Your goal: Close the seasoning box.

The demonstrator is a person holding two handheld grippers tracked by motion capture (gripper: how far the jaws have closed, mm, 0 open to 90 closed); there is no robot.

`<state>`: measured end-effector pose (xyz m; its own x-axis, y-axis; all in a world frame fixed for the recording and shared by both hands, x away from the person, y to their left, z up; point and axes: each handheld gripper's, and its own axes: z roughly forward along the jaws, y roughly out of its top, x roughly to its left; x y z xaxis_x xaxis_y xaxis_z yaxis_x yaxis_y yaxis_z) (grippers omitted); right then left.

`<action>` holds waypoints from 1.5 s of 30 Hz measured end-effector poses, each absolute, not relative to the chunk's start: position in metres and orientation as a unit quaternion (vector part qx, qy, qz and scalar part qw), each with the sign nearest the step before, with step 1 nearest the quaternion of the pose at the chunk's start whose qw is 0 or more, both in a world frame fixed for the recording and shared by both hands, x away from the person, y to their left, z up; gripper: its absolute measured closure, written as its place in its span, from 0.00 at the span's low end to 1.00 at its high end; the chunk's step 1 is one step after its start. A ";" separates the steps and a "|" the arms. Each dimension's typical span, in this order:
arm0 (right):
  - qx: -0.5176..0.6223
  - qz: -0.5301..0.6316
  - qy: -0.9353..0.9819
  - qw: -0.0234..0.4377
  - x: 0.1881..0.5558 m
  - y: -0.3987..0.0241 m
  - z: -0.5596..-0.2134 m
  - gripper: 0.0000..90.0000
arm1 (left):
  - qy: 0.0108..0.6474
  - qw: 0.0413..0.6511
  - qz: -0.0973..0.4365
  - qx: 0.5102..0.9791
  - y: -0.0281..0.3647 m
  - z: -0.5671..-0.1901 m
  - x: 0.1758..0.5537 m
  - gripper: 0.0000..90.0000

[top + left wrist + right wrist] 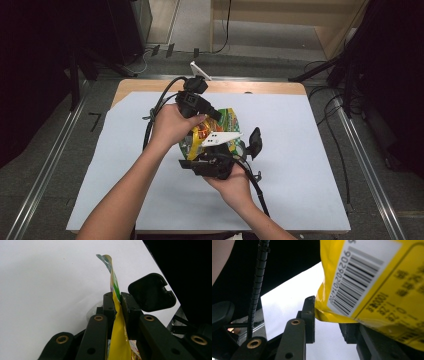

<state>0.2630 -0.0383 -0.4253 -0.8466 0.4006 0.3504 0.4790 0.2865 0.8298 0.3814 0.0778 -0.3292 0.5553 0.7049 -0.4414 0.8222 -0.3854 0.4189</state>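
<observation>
two grippers are held close together over the middle of a table (320, 200) covered by a white sheet, with a yellow and green snack bag (227, 125) lifted between them. the left gripper (118, 298) is seen with its jaws closed tight on the thin edge of the bag, which stands upright between them and rises past their tips to a crumpled top. the right gripper (329, 315) is seen with its jaws apart, the yellow bottom corner of the bag with its barcode hanging in the gap; one jaw is touched by the bag, while the other is partly hidden behind it, so a firm grip cannot be told. in the high view the left hand (172, 125) is placed farther from the person, the right hand (232, 185) nearer, and a black cable (155, 112) is trailed off to the left
</observation>
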 end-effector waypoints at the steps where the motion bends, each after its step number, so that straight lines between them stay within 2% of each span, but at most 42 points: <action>1: -0.274 -0.530 -0.801 0.037 0.263 -0.038 -0.425 0.78 | 0.462 0.307 -0.096 0.827 0.078 -0.329 0.381 0.92; 45: -0.278 -0.538 -0.795 0.037 0.259 -0.038 -0.421 0.77 | 0.459 0.290 -0.086 0.836 0.068 -0.324 0.378 0.92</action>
<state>0.2593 -0.0380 -0.4211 -0.8426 0.4025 0.3578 0.4816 0.2658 0.8351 0.3777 0.0681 -0.3237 0.5647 0.7170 -0.4086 0.8162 -0.4117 0.4054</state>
